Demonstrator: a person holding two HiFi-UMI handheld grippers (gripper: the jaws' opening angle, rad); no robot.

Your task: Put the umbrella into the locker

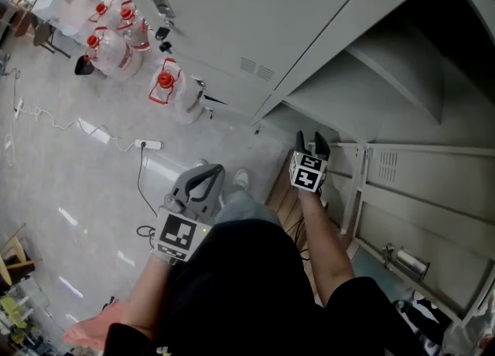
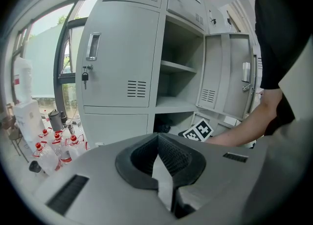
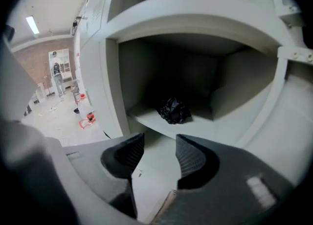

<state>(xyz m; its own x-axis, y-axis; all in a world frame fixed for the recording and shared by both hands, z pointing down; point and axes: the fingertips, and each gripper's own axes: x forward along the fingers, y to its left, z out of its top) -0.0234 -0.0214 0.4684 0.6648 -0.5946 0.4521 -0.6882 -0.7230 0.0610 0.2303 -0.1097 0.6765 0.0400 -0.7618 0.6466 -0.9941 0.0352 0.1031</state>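
The umbrella (image 3: 173, 110) is a crumpled black bundle lying at the back of the open locker's low shelf (image 3: 156, 127), seen in the right gripper view. My right gripper (image 3: 159, 143) points at it from outside the compartment, jaws open with nothing between them. From the head view, the right gripper (image 1: 312, 142) hangs in front of the open locker (image 1: 363, 91). My left gripper (image 1: 206, 173) is held lower left, away from the locker. In its own view the left gripper (image 2: 157, 138) is shut and empty, pads meeting at the tips.
The locker's door (image 1: 421, 184) stands swung open to the right. Several water bottles with red caps (image 1: 116, 45) stand along the closed lockers, one of them (image 1: 172, 87) near the open compartment. A power strip (image 1: 148, 144) with a cable lies on the floor.
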